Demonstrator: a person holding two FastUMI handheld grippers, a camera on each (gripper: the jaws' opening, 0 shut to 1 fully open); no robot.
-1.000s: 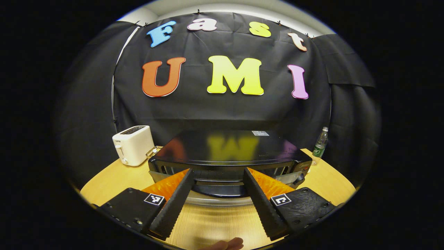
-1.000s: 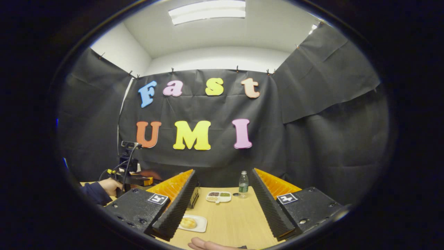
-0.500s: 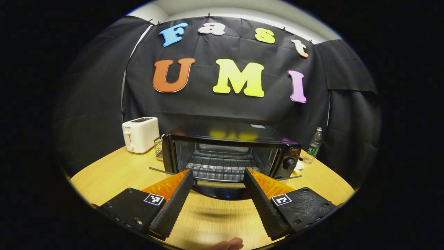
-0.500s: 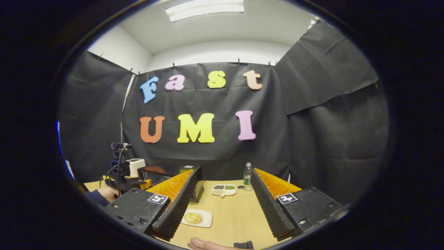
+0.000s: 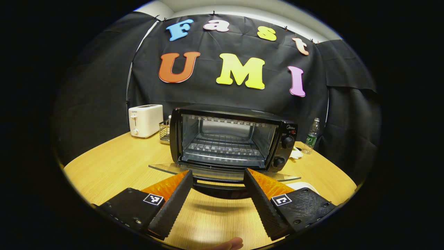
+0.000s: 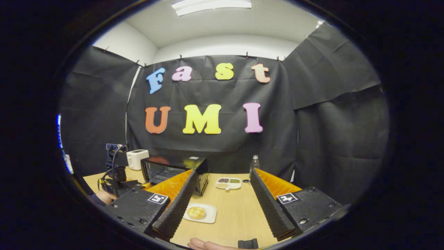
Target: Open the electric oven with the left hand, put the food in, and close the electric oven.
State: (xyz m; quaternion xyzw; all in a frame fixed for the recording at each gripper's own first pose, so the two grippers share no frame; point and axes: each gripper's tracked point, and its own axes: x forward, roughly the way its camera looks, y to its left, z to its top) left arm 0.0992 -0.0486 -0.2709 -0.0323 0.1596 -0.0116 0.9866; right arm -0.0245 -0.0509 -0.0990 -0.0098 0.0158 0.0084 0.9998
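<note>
Oven [image 5: 230,139] door [image 5: 222,172] down, food next.
Left gripper [image 5: 218,180] straddles the door handle, fingers apart; right gripper [image 6: 222,185], also apart, must take the bun [image 6: 196,212] on its plate [image 6: 209,218] beside the oven.

This was a staged recording booth: black cloth walls [image 6: 329,139] pinned under a white ceiling [image 6: 222,31], kitchen appliances on a round wooden table [image 5: 114,166].
</note>
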